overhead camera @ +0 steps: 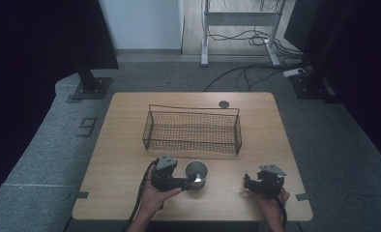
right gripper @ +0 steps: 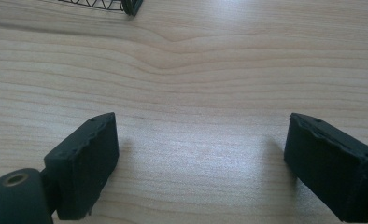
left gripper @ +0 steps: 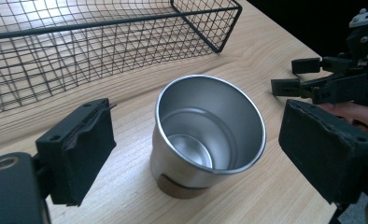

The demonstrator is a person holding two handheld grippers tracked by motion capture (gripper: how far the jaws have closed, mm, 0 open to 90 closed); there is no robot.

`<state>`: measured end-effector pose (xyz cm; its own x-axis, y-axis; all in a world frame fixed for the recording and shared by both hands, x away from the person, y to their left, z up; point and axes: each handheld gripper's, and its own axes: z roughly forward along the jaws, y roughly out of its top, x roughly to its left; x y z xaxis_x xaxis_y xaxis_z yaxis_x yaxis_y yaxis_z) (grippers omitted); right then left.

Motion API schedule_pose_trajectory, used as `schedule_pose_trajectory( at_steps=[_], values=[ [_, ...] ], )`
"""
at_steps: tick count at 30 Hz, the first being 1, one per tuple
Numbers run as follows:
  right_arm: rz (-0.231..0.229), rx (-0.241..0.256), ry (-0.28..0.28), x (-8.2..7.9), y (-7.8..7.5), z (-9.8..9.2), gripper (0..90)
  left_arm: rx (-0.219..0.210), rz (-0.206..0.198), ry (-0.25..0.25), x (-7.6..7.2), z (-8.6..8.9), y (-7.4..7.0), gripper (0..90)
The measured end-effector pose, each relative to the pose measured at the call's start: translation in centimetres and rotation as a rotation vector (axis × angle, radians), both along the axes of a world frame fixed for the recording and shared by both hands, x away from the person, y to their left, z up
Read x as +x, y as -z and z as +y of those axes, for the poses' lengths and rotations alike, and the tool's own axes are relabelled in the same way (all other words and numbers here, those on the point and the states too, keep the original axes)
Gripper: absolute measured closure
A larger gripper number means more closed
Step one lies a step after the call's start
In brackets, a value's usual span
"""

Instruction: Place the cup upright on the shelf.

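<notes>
A shiny, empty metal cup (overhead camera: 196,173) stands upright on the wooden table (overhead camera: 130,145), in front of a black wire basket (overhead camera: 192,129). My left gripper (overhead camera: 189,181) is at the cup's left side, held by a hand. In the left gripper view the cup (left gripper: 205,135) sits between the wide-open jaws of that gripper (left gripper: 198,142), and neither pad touches it. My right gripper (overhead camera: 247,182) rests near the table's front right and points left. Its jaws (right gripper: 201,158) stand open over bare wood with nothing between them.
The basket (left gripper: 102,42) is empty and lies just behind the cup; its corner (right gripper: 128,5) shows at the top of the right gripper view. The right gripper (left gripper: 331,79) appears beyond the cup in the left gripper view. Cables and stand bases lie on the floor behind.
</notes>
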<state>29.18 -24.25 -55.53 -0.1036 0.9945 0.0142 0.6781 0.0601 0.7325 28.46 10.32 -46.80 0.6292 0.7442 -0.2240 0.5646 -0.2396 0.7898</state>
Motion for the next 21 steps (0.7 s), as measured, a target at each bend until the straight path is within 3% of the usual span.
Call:
schedule_pose_trajectory(
  at_steps=[10, 21],
  values=[
    [-0.002, -0.002, -0.002, 0.0, 0.0, 0.0, 10.6, 0.040, 0.007, -0.008, 0.5, -1.5, 1.3, 6.1],
    [-0.002, 0.000, 0.000, 0.0, 0.0, 0.0, 10.9, 0.042, 0.021, 0.016, 0.5, -3.0, 2.2, 3.9]
  ],
)
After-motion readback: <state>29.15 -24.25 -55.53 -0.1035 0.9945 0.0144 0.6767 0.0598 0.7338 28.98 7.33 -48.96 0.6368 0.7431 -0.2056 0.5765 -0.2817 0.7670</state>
